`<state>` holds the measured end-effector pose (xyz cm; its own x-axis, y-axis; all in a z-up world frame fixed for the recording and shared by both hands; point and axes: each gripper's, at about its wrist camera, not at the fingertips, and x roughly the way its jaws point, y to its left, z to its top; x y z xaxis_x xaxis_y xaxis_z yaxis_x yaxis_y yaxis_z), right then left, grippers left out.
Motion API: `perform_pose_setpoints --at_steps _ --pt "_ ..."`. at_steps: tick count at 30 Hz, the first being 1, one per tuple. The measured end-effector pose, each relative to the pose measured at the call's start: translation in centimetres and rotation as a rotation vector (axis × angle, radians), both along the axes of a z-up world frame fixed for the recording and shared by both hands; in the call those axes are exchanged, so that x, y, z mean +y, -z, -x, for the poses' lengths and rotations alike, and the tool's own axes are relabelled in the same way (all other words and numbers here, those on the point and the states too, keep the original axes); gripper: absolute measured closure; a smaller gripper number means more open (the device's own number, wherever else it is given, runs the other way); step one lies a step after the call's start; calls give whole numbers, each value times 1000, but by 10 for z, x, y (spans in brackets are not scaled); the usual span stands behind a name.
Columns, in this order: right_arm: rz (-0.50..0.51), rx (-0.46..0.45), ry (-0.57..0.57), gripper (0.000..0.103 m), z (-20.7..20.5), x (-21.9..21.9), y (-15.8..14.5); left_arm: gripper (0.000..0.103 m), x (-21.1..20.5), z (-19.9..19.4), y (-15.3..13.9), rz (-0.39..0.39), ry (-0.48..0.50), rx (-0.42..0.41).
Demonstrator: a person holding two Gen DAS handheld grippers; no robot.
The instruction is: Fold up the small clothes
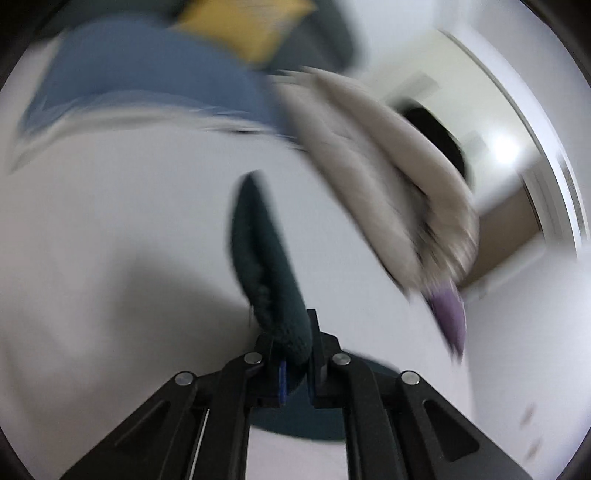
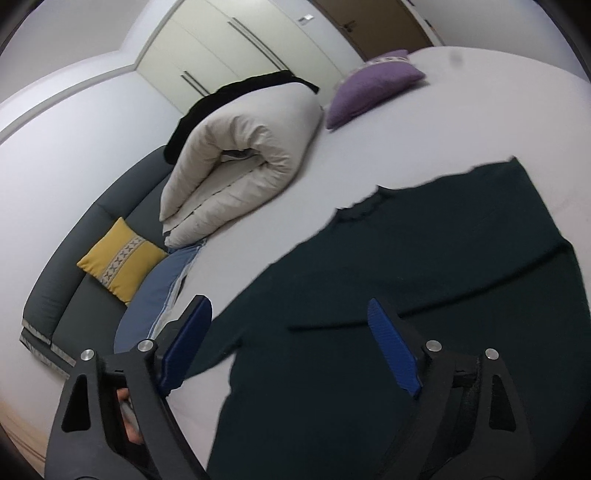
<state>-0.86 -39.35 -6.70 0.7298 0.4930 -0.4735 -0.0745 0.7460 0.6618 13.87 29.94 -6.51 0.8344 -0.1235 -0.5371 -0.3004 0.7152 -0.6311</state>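
The left wrist view was smeared by motion blur, so the edges of the folded beige duvet (image 1: 380, 177), the blue bedding (image 1: 147, 81) and the yellow cushion (image 1: 251, 26) could hardly be made out, and a purple cushion (image 1: 448, 314) showed only as a streak. The lower part of the dark green garment (image 2: 424, 295) was cut off by the bottom of the right wrist view and partly hidden behind the gripper's frame; a small part of a hand showed through that frame, too little to read.

The garment lay spread flat on the white bed (image 2: 498, 110), its long axis running from the lower left toward the upper right of that view, with a notched neckline edge toward the duvet. In the left view a narrow fold of the same dark knit (image 1: 266, 258) rose from the fingertips and pointed away, up the picture.

The left gripper (image 1: 291, 350) was clamped tight on that fold, angled downward toward the bed. The right gripper (image 2: 291, 347) hovered tilted down above the garment, its 2 blue pads (image 2: 391, 347) spread wide with nothing pinched between them.
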Motion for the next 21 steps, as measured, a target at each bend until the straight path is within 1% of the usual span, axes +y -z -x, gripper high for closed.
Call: perform_pose_setpoints --at_steps 2,3,5,6,7,9,10,11,12,13,14,15,16,17,18,19,20,21 --pt "-12 31 22 18 1 -15 13 95 -56 -14 -23 -120 124 -17" --pt "-24 43 35 18 3 -23 19 95 -103 -21 -32 -208 210 -27" --pt "-43 59 55 18 6 -36 30 95 -177 -26 -31 -300 341 -29" --pt "-49 65 68 18 8 -43 35 95 -212 -27 -25 -328 400 -24" --pt "-53 71 78 18 12 -49 39 95 -238 -26 -18 -347 443 -18" --pt "-61 93 95 18 18 -63 47 95 -300 -25 5 -405 537 3" --pt "-66 104 103 18 20 -68 51 94 -319 -24 16 -425 565 18" --pt "-70 114 108 18 20 -73 56 93 -341 -25 32 -448 598 49" --pt "-71 127 111 18 20 -78 60 90 -351 -25 41 -457 615 71" --pt "-69 147 108 18 19 -81 65 77 -363 -27 54 -476 628 107" --pt "-63 172 100 18 16 -82 71 67 -369 -28 64 -487 649 143" --pt "-58 194 91 18 12 -82 76 65 -370 -22 67 -489 660 145" --pt "-56 215 79 18 8 -81 81 53 -369 -18 62 -491 664 130" --pt "-59 226 69 18 4 -78 85 28 -365 -14 54 -486 668 122" --pt "-63 234 55 18 -1 -75 89 17 -360 -9 48 -489 663 111" --pt "-70 243 36 18 -8 -70 93 5 -350 3 37 -505 641 66" --pt "-86 253 13 18 -18 -64 98 3 -346 12 28 -509 635 30" --pt "-97 259 -2 18 -25 -57 101 2 -340 17 23 -499 642 12"
